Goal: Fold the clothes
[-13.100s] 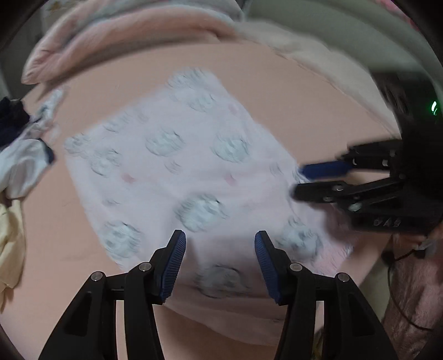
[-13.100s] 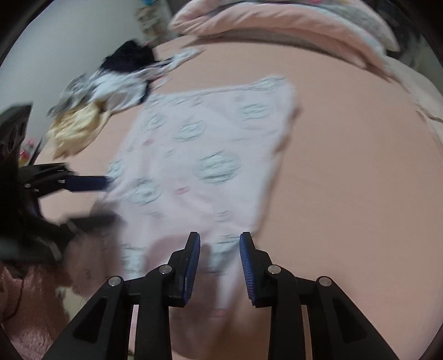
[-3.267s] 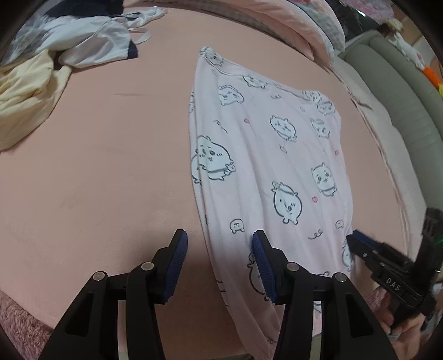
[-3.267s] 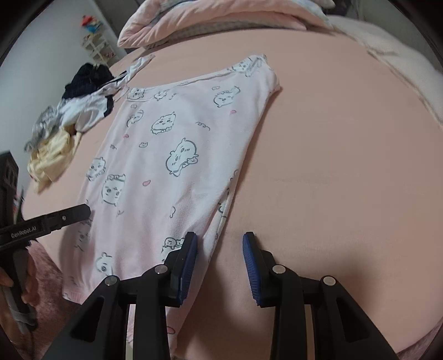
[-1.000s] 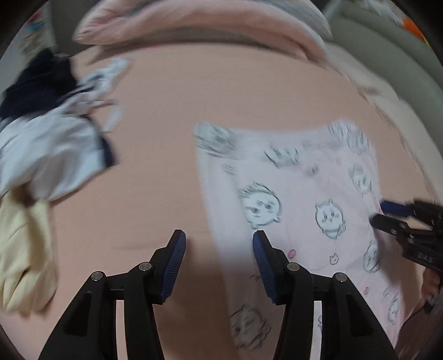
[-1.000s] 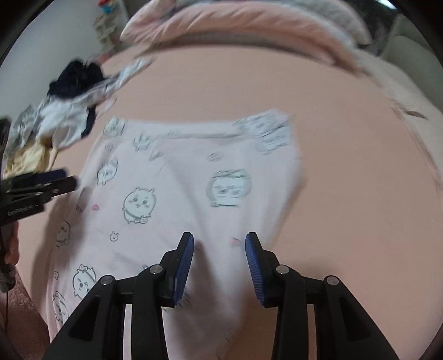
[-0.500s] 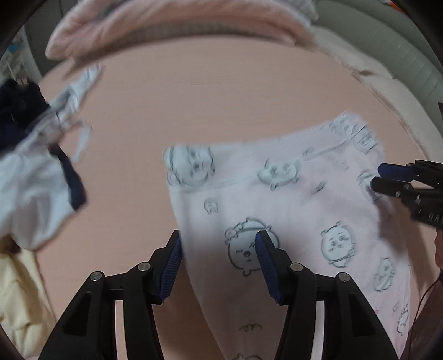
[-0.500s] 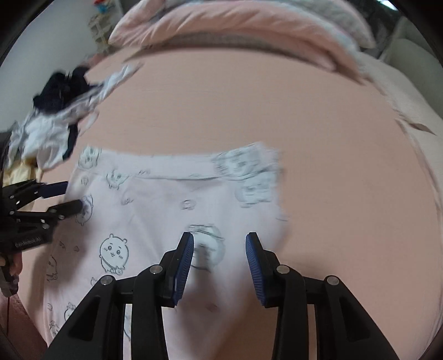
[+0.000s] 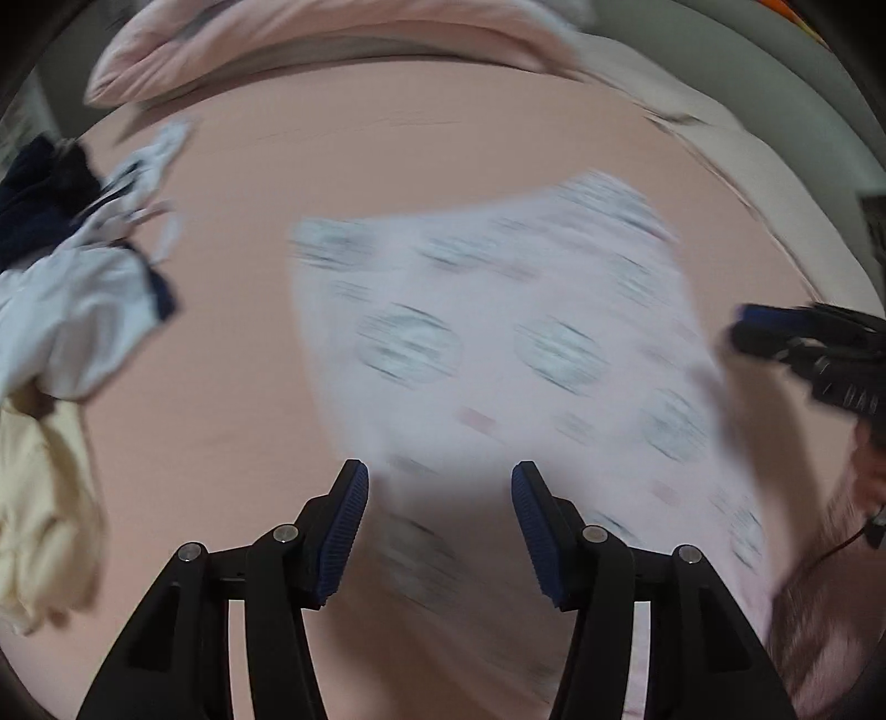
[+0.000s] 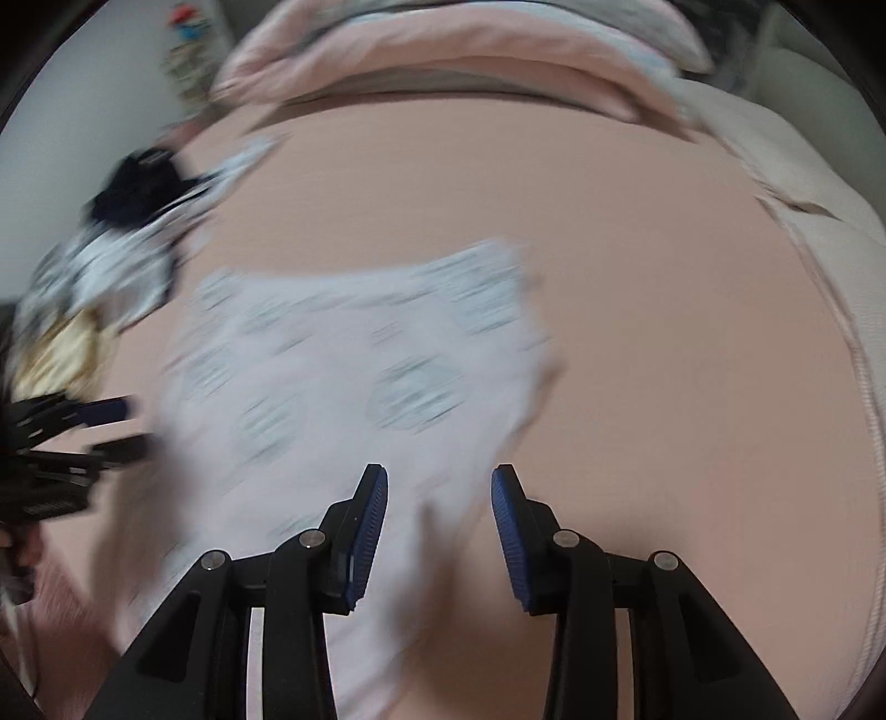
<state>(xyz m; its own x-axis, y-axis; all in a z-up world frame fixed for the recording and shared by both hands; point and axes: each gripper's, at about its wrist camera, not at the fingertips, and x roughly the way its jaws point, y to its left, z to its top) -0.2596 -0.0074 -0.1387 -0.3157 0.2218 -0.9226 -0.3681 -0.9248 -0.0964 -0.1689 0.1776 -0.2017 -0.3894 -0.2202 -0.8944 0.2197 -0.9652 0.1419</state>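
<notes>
- Left wrist view, blurred: the left gripper (image 9: 440,520) points steeply down over a pale pink printed garment (image 9: 498,354) spread flat on a peach bedsheet (image 9: 232,399).
- Its jaws stand about half open, with nothing clamped; the garment's near left part shows in the gap between them.
- At the right edge the right gripper (image 9: 745,329) reaches in beside the garment's right edge.
- A heap of white, navy and yellow clothes (image 9: 72,310) lies at the left, apart from the garment.
- Right wrist view, also blurred: the right gripper (image 10: 439,518) has jaws partly open and empty, over the garment's (image 10: 343,387) near right edge.
- The left gripper (image 10: 124,426) enters from the left.
- Pink bedding (image 10: 443,50) is bunched along the far side.
</notes>
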